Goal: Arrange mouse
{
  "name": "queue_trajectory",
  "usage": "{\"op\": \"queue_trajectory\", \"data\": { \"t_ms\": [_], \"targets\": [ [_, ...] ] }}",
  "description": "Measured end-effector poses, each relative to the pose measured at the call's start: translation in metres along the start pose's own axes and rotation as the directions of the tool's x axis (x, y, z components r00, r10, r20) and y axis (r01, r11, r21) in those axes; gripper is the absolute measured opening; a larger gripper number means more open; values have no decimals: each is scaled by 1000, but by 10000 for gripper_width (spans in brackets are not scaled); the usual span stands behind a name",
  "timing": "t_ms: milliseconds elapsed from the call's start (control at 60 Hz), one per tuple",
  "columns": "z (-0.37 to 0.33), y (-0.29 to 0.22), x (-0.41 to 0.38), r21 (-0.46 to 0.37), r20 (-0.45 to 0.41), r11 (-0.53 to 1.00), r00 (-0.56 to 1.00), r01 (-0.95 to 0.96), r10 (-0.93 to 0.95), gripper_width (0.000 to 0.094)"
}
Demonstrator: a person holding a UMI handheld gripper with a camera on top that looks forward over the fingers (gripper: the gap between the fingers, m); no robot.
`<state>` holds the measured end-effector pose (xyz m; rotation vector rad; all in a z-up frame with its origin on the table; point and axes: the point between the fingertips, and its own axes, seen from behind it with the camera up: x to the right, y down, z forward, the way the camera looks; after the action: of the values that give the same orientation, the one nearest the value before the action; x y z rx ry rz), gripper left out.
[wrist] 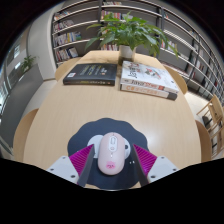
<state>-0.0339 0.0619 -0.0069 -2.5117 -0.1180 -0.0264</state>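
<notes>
A white and pale pink mouse lies on a dark round mouse mat at the near side of a wooden table. My gripper is low over the mat with the mouse between its fingers. The pink pads stand close on either side of the mouse's body, with a thin gap on the left. The mouse rests on the mat, its front pointing away from me.
A black book lies at the table's far left and a thicker white and red book at the far right. A potted plant stands behind them. Bookshelves line the back wall.
</notes>
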Motion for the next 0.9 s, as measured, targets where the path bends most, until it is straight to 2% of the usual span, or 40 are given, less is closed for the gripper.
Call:
{"op": "queue_trajectory", "data": {
  "t_ms": [33,217,350,583,900],
  "targets": [
    [-8,-6,-2,12,3,1000,1000,4,-4,768],
    [-89,-48,-6,134,-29,991,999,17,-13,777],
    [-165,-61,-20,237,-23,972,1000,7,-2,794],
    [-270,-14,-44,322,-20,946,999,-28,37,789],
    [-334,68,-50,303,-51,951,995,-61,81,792]
  ]
}}
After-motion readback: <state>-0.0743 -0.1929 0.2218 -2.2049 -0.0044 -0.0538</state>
